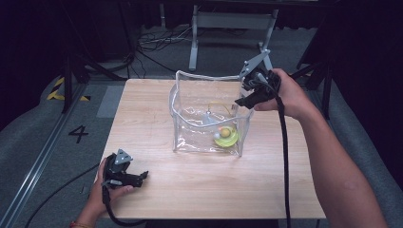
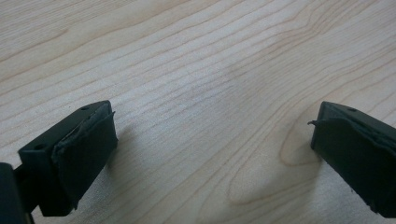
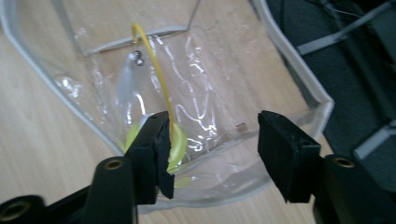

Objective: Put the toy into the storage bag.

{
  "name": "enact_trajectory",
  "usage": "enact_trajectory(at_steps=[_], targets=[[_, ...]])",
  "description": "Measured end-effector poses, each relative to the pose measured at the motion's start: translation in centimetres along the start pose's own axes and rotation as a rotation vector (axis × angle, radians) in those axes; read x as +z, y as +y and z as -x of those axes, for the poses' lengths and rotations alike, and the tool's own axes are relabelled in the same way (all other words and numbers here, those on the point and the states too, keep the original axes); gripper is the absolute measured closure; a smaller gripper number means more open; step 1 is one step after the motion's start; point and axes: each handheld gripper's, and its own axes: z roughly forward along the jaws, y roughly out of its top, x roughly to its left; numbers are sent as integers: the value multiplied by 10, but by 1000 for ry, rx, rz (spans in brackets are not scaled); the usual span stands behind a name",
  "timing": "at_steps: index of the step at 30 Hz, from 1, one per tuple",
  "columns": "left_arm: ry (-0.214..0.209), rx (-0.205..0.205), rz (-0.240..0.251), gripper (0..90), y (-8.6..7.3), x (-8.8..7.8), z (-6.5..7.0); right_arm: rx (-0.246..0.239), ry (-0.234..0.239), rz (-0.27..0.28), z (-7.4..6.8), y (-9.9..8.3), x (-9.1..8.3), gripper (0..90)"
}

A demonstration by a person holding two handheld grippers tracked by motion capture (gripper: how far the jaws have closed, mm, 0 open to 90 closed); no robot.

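A clear plastic bag [image 1: 190, 135] stands open-topped on the wooden table [image 1: 157, 194]. Inside it, at the bottom right, lies a yellow-green round object [image 1: 225, 137] with a thin yellow cord [image 3: 154, 56] curving up from it. My right gripper [image 1: 243, 101] hovers over the bag's right rim, held by a hand. In the right gripper view its jaws [image 3: 215, 140] stand open above the bag [image 3: 219, 84], nothing between them, with the yellow object [image 3: 180, 142] below. My left gripper [image 1: 142, 176] rests at the table's front left. Its jaws [image 2: 212, 140] are open over bare wood.
A grey metal stand [image 1: 228, 28] and loose cables [image 1: 152, 42] sit on the floor behind the table. A painted "4" [image 1: 78, 134] and a metal rail lie on the floor to the left. Bare tabletop stretches between the bag and the left gripper.
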Motion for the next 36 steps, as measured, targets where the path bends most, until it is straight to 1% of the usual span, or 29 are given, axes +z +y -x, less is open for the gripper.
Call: enact_trajectory(at_steps=[1, 3, 4, 5, 7, 9, 11, 12, 19, 20, 22, 23, 24, 26, 28, 29, 32, 35, 36], targets=[[0, 0, 1, 5, 0, 0, 0, 15, -16, 16, 0, -2, -3, 377], [0, 0, 0, 6, 0, 0, 0, 21, -37, 25, -1, -5, -7, 330], [0, 0, 0, 6, 0, 0, 0, 21, -37, 25, -1, -5, -7, 330], [0, 0, 1, 6, 0, 0, 0, 29, -49, 31, 0, -7, -9, 328], [0, 0, 0, 6, 0, 0, 0, 42, -58, 47, 1, -12, -13, 290], [0, 1, 0, 6, 0, 0, 0, 59, -73, 55, 2, -17, -15, 279], [0, 0, 2, 5, 0, 0, 0, 57, -94, 61, 1, -21, -17, 257], [0, 0, 1, 6, 0, 0, 0, 62, -104, 56, 1, -23, -18, 256], [0, 0, 0, 6, 0, 0, 0, 81, -123, 61, -1, -41, -23, 237], [0, 0, 0, 6, 0, 0, 0, 81, -123, 61, -1, -41, -23, 237], [0, 0, 1, 6, 0, 0, 0, 96, -120, 83, -2, -47, -27, 236], [0, 0, 1, 6, 0, 0, 0, 96, -120, 83, -2, -47, -27, 236], [0, 0, 1, 5, 0, 0, 0, 92, -127, 96, -5, -52, -31, 236], [0, 0, 0, 6, 0, 0, 0, 93, -126, 96, -6, -56, -33, 236], [0, 0, 0, 6, 0, 0, 0, 96, -141, 98, -8, -61, -35, 240], [0, 0, 0, 6, 0, 0, 0, 96, -141, 98, -8, -61, -35, 240], [0, 0, 0, 5, 0, 0, 0, 103, -137, 105, -12, -69, -38, 243], [0, 0, 0, 5, 0, 0, 0, 102, -146, 116, -16, -77, -42, 241], [0, 0, -1, 6, 0, 0, 0, 108, -150, 118, -17, -80, -43, 242]])
